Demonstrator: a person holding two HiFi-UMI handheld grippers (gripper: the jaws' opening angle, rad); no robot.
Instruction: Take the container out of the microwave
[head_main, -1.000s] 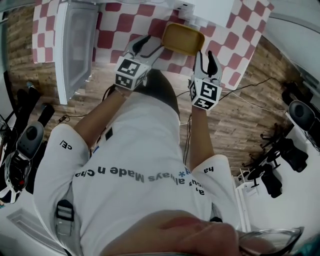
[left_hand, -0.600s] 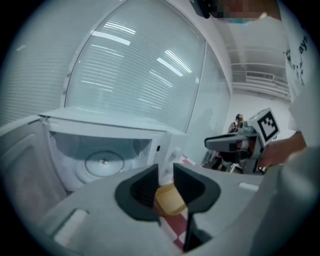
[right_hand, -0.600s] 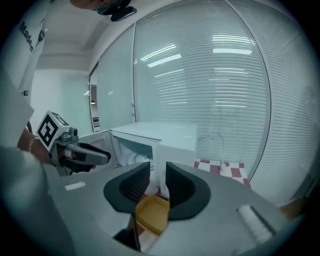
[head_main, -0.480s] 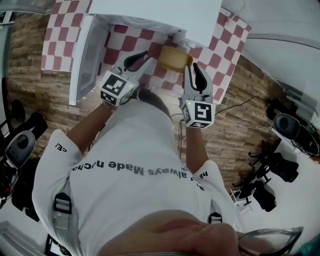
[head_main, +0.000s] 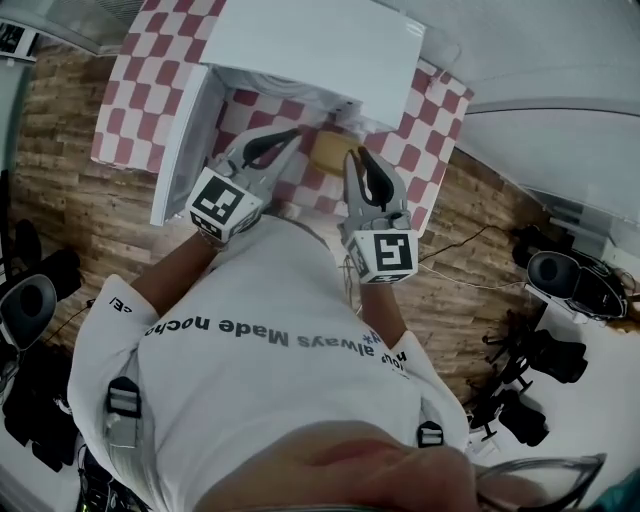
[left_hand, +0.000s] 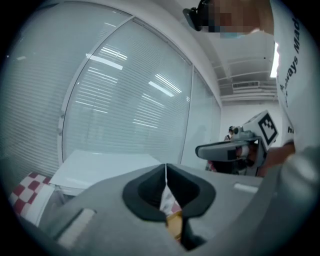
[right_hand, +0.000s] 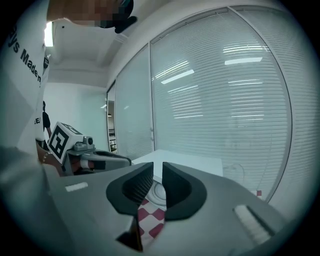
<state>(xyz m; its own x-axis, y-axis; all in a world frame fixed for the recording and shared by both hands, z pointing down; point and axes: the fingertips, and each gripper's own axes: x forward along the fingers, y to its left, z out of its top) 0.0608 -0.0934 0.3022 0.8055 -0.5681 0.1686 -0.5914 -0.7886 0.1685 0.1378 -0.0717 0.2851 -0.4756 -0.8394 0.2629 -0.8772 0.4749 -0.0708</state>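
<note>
Left gripper (left_hand: 165, 170) jaws pressed together, empty; right gripper (right_hand: 157, 172) jaws narrowly apart, just been closing, nothing between; yellow container (head_main: 333, 150) lies on checkered cloth (head_main: 140, 90) before microwave (head_main: 310, 45).

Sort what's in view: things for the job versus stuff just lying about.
For the job: microwave, its open door, yellow container.
Lying about: checked cloth, dark gear on the wooden floor.

Looks along the right gripper (right_hand: 157, 172) with 2 jaws just closing to a narrow slit, nothing between. Takes in checked cloth (right_hand: 152, 217) below, white microwave (right_hand: 200, 162) beyond, blinds (right_hand: 225, 100) behind, left gripper (right_hand: 122, 160) and shirt (right_hand: 20, 75) at left.
</note>
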